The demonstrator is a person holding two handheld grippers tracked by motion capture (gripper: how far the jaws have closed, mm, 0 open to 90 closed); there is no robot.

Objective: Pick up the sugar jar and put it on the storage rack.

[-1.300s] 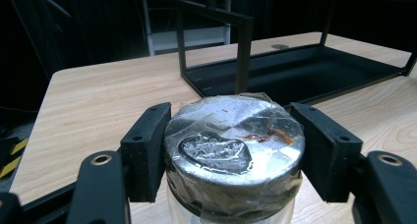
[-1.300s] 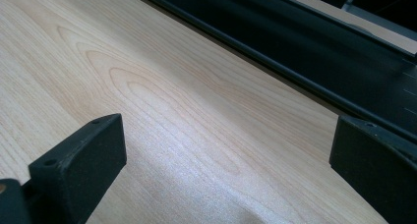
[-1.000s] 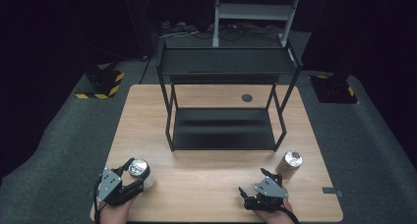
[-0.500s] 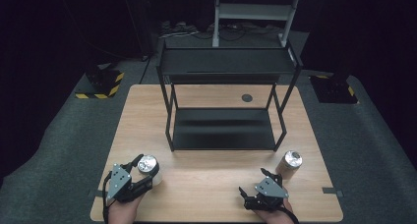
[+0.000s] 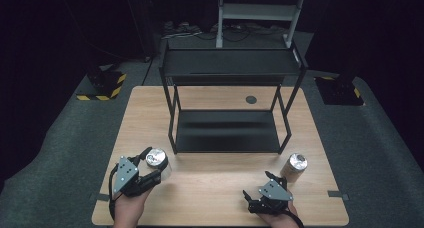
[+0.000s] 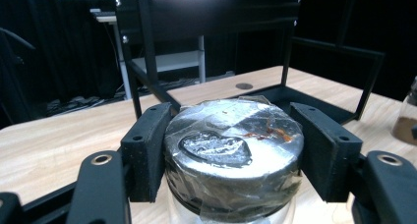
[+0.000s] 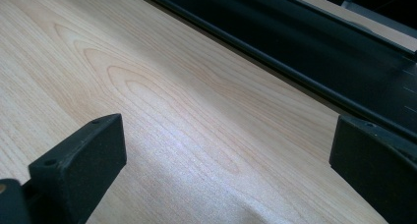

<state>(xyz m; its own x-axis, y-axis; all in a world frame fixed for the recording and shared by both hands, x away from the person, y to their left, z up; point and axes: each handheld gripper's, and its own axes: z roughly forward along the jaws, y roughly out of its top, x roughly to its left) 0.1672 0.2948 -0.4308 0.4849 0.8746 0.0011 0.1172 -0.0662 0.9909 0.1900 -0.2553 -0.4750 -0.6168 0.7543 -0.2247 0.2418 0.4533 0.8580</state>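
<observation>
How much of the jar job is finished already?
Nothing looks put away yet: the black shelf rack has no jar on it. In hand: the left gripper has its jaws around the foil-topped jar, one pad touching, the other just off. Left: the second jar stands untouched beside the open right gripper.

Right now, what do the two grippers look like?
Both grippers are black. The left gripper carries a grey three-cornered plate; so does the right gripper. Each has two flat rectangular black pads with small screw holes. The forearms show no sleeves.
</observation>
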